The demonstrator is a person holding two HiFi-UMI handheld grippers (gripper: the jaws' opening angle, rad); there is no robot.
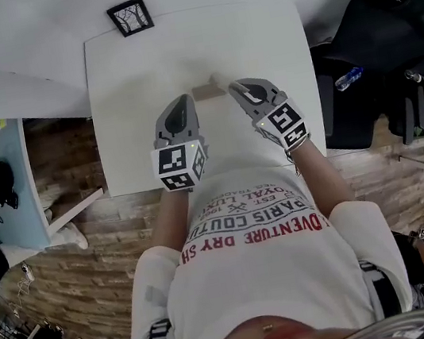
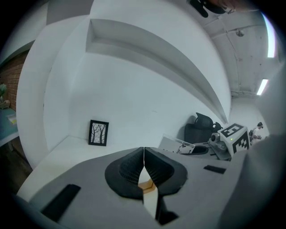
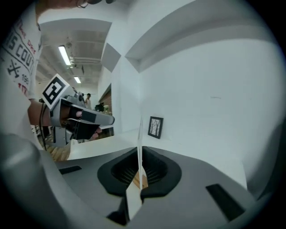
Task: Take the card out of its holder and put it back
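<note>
**Card out of holder, one item in each gripper**

Card (image 3: 134,197) sits in the right gripper (image 3: 140,151), whose jaws are closed on it. In the right gripper view it stands edge-on and upright, rising above the jaw tips. The left gripper view shows its printed face off to the right, clear of the holder (image 2: 146,185).

Holder, a small wood-coloured piece, is clamped in the left gripper (image 2: 144,154). The jaw tips meet above it, and a pale part shows below them.

The head view shows both grippers raised over the near half of the white table (image 1: 124,75), tips close together, left of the two nearer the person. Card and holder lie just beside each other there; contact cannot be judged.

A small black picture frame (image 1: 130,16) stands at the table's far edge, well apart from both.
</note>
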